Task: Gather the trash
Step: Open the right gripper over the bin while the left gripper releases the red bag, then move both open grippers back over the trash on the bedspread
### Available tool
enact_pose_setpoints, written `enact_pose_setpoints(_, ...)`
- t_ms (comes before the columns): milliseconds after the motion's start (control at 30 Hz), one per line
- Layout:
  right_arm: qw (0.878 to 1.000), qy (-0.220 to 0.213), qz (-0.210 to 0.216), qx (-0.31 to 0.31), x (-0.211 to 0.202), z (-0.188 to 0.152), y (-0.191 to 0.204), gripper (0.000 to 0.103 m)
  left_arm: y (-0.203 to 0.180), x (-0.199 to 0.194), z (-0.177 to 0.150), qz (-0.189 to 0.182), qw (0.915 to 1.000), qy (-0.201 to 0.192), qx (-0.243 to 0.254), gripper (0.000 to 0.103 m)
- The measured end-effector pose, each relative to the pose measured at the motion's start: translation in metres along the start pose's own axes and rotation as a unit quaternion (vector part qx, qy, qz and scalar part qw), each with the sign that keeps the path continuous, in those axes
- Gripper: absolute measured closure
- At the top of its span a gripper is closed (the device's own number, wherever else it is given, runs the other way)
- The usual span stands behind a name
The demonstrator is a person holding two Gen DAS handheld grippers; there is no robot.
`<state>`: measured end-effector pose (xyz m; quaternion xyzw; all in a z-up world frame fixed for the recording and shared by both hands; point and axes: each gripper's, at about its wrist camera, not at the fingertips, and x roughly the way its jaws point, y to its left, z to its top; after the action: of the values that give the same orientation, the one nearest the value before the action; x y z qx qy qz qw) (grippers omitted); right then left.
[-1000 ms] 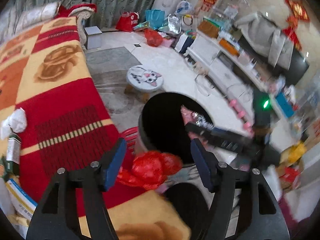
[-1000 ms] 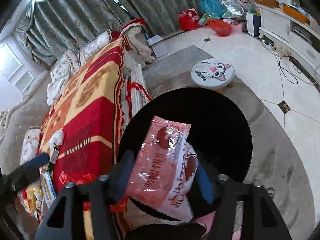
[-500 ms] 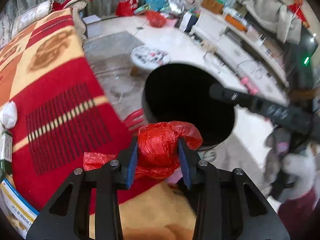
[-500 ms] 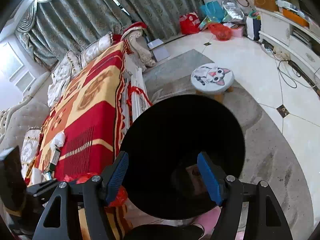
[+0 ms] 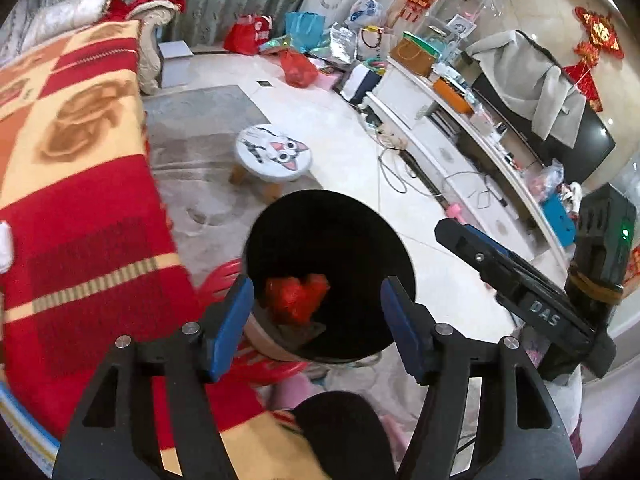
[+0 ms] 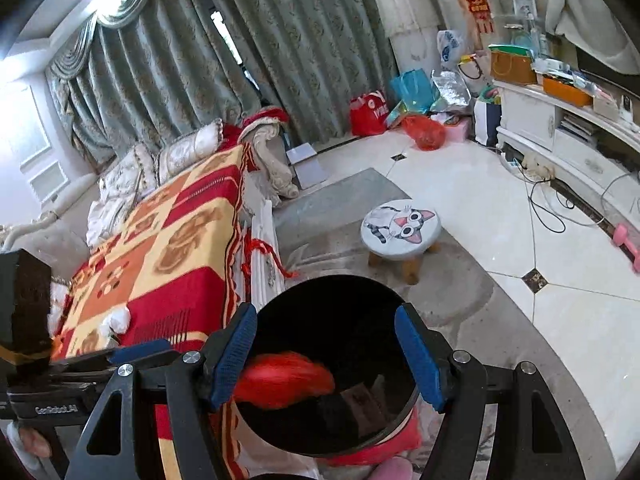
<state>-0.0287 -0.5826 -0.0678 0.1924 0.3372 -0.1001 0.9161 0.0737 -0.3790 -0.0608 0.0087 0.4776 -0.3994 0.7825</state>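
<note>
Now the drop: red plastic bag released over the black bin.
Best done by keeping the left gripper [image 5: 316, 316] over the black bin [image 5: 360, 236] until the red plastic bag [image 5: 296, 296] is clear; its jaws have just been opening, now spread with nothing pinched, the bag below and beyond them inside the bin mouth. Right gripper [image 6: 326, 354] jaws also spread, empty, above the same bin.

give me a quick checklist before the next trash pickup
1. Left gripper empty: ok, its jaws have just been opening and nothing sits between them.
2. Red plastic bag inside the black bin: ok.
3. Right gripper empty and open: ok.
4. White crumpled paper left on the blanket: not ok, uncollected.
5. Bin has room: cannot tell, the interior is dark.
</note>
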Motion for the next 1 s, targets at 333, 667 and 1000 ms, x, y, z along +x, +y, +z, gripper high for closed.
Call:
enact_pose_setpoints(333, 0.997, 0.029, 0.037, -0.054, 0.009, -0.02, 0.065, 0.034, 0.03, -0.054, -0.035, 0.119, 0.9919, -0.044, 0.007, 0.038)
enact_pose_setpoints(667, 0.991, 0.049, 0.068, -0.101, 0.015, -0.043, 0.139, 0.034, 0.07, -0.111, -0.069, 0.184, 0.9797, -0.08, -0.013, 0.038)
enact_pose_setpoints(1000, 0.976, 0.087, 0.132, -0.147, 0.02, -0.07, 0.212, 0.034, 0.125, -0.181, -0.111, 0.219, 0.9676, -0.105, -0.067, 0.038)
